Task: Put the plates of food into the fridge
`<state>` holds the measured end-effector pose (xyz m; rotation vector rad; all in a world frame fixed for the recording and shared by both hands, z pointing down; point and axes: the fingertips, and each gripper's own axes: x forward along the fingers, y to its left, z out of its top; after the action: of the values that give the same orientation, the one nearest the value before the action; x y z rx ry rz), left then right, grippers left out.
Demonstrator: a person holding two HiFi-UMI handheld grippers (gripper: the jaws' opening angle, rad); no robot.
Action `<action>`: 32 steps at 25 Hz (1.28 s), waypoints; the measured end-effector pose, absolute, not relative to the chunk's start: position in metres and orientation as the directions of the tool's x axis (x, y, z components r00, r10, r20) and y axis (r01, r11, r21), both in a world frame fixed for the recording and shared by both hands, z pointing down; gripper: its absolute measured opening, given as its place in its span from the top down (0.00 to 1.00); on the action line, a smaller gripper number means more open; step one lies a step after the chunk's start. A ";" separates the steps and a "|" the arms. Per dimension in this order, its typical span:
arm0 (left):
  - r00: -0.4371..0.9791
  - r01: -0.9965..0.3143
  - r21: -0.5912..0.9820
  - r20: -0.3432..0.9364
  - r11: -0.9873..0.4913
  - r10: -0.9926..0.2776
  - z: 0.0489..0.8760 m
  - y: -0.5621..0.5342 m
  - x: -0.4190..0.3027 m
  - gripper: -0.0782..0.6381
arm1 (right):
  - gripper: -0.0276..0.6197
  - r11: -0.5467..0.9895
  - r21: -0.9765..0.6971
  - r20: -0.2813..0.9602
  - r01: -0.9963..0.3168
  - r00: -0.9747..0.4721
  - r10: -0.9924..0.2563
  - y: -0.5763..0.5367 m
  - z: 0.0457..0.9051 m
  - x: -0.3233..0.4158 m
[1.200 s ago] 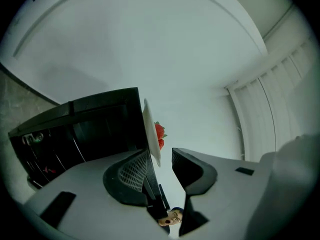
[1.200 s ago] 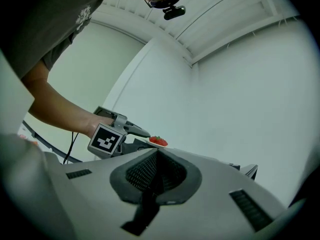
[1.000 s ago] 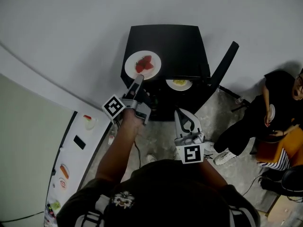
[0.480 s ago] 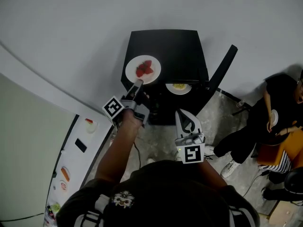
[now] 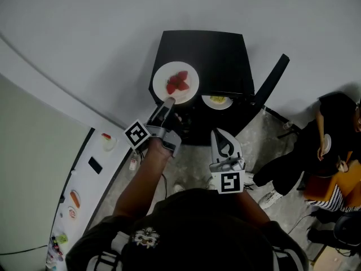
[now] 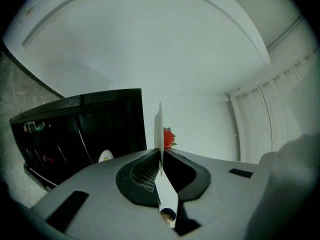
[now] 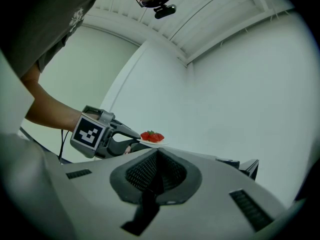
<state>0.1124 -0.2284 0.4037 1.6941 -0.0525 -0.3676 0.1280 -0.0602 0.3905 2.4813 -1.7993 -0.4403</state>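
White wall backs the black cabinet (image 5: 214,49). My left hand-held gripper (image 5: 169,101), its jaws just closing, pinches the strawberry plate (image 5: 190,75) by the rim over the cabinet top. My right hand-held gripper (image 5: 219,132) is shut and empty. Next, I reckon: carry the plate level to the fridge.

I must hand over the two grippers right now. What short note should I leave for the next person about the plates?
Left gripper: its fingers have just been closing and now pinch the rim of the strawberry plate, over the black fridge; whether the plate rests on its top is unclear.
Right gripper: shut, empty.
Yellow-food plate: on a shelf inside the open fridge.
Done: one plate in. Left: put the strawberry plate inside.
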 end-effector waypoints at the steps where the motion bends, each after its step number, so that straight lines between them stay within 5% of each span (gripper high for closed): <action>1: 0.947 0.180 0.971 -0.215 -0.157 -0.241 0.404 -0.225 0.110 0.83 | 0.92 -0.323 0.193 -0.203 -0.926 0.284 -0.937 -0.061 0.391 0.128; 6: 0.937 0.234 0.967 -0.252 -0.099 -0.241 0.409 -0.213 0.102 0.84 | 0.92 -0.282 0.298 -0.125 -0.912 0.255 -0.959 -0.071 0.402 0.127; 32: 0.972 0.080 0.996 -0.084 -0.024 -0.221 0.526 -0.175 0.058 0.84 | 0.92 -0.357 0.128 -0.074 -0.925 0.350 -0.934 -0.074 0.434 0.144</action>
<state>0.0580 -0.1754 0.5260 1.5775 -0.1105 -0.2408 0.1439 -0.0737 0.4342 2.5283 -1.7438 -0.2059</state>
